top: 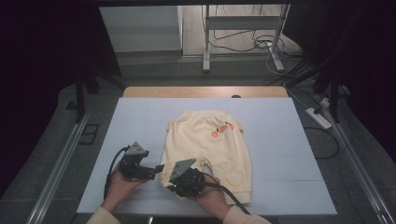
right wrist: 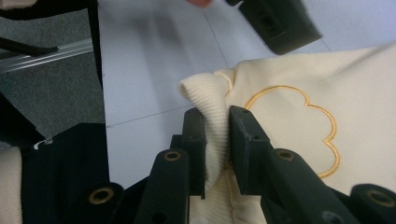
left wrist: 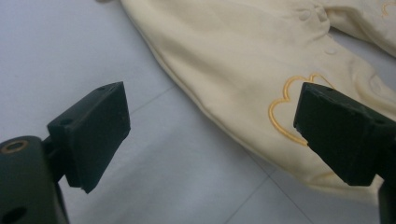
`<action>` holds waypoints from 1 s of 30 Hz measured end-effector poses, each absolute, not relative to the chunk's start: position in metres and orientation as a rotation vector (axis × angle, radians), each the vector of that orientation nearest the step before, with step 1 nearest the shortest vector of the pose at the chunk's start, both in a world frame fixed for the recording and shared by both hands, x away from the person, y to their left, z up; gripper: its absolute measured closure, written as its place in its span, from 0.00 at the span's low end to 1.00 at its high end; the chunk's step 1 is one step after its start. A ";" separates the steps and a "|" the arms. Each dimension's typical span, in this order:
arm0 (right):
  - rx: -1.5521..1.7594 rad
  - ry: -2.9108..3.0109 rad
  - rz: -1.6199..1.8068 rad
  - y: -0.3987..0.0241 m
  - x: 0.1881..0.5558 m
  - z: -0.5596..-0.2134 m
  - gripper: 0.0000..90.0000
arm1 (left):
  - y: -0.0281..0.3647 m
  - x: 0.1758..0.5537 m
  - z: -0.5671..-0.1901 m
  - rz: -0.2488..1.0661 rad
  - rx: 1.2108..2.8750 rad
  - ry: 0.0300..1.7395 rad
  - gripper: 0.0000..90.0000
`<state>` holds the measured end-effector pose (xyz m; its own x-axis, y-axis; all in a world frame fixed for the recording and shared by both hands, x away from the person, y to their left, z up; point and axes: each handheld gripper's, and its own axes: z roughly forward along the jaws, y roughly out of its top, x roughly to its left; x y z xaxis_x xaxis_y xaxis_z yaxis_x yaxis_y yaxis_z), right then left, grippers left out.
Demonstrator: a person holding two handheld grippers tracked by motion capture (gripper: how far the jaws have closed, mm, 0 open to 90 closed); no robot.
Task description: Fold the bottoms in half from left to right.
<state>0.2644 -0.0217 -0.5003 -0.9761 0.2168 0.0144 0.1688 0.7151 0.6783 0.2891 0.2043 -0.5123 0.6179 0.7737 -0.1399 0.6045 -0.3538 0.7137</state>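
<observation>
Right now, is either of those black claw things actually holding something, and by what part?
Yes. The right gripper pinches the cream garment by its ribbed hem. The left gripper is open and holds nothing.

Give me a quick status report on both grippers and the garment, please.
Right gripper shut on the ribbed cuff of the cream garment. Left gripper open, jaws wide beside its edge. Garment flat on the white table; nothing in the way.

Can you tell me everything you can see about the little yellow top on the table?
The yellow top is a small, soft-looking cream garment lying mostly flat on the white table. It has orange pictures near the far end, outlined cloud shapes stitched in gold near the person, and ribbed knit edging. The right tongs pinch a ribbed corner, lifting it slightly. The left tongs hang open beside its edge.
</observation>
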 end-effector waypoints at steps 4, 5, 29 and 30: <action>0.322 2.852 1.108 -0.021 0.265 -0.501 0.84 | 0.203 0.295 -0.510 0.282 2.079 1.077 0.12; 0.323 2.852 1.109 -0.021 0.265 -0.501 0.84 | 0.202 0.297 -0.509 0.282 2.081 1.076 0.13; 0.322 2.854 1.117 -0.022 0.264 -0.501 0.84 | 0.187 0.332 -0.500 0.258 2.110 1.060 0.15; 0.321 2.854 1.116 -0.022 0.264 -0.501 0.84 | 0.187 0.333 -0.499 0.259 2.110 1.059 0.15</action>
<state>0.2643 -0.0220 -0.5013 -0.9765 0.2148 0.0196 0.1711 0.7161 0.6767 0.3330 0.1866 -0.4991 0.6378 0.7569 -0.1427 0.6058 -0.3786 0.6997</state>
